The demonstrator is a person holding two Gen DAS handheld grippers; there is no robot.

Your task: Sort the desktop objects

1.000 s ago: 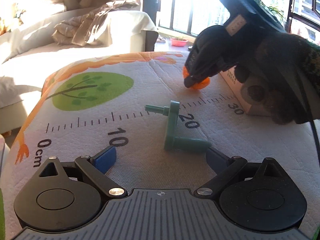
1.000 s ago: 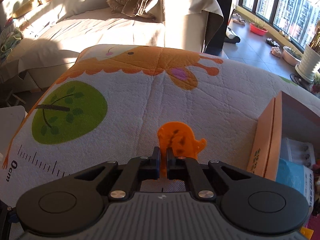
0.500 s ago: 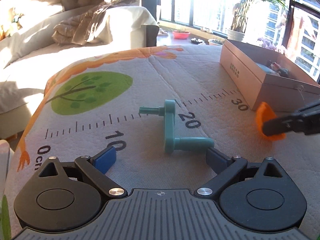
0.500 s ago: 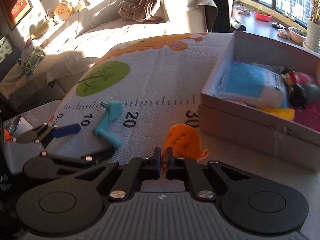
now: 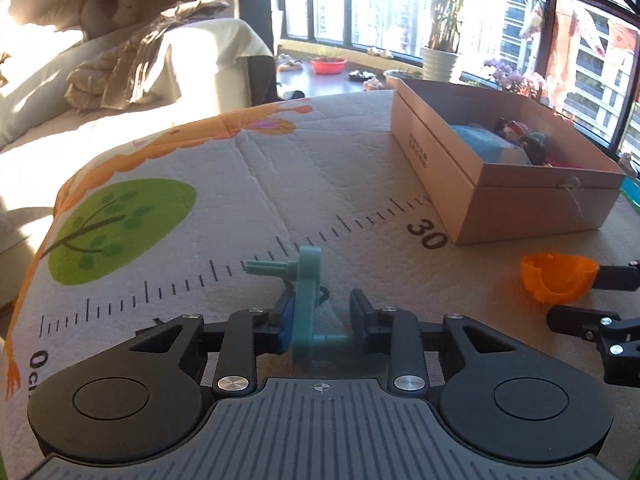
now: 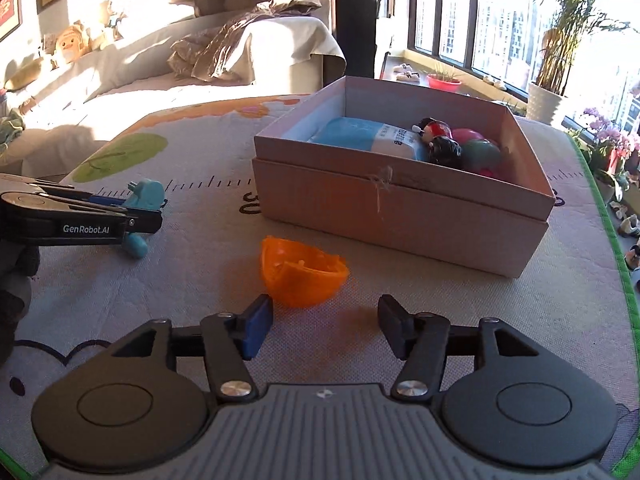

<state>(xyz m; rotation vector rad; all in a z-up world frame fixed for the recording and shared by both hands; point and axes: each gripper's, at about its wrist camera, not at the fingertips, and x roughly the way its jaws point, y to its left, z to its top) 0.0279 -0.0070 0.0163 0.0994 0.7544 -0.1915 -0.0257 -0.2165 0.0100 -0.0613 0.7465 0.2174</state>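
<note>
A teal plastic crank [image 5: 306, 294] lies on the printed play mat [image 5: 248, 184]. My left gripper [image 5: 320, 320] is around it, jaws partly closed with the left pad touching it and a gap on the right. An orange half-shell [image 6: 302, 270] lies on the mat just in front of my right gripper [image 6: 324, 326], which is open and empty. The shell also shows in the left wrist view [image 5: 558, 278]. The left gripper and crank [image 6: 142, 200] show at left in the right wrist view.
An open cardboard box [image 6: 400, 208] holding a blue pack and several small toys stands on the mat behind the shell; it also shows in the left wrist view [image 5: 520, 204]. A sofa with a blanket [image 6: 248, 52] and windows lie beyond the mat.
My right gripper has let go of the orange shell onto the mat in front of the box and opened. My left gripper has moved forward around the teal crank and narrowed.
</note>
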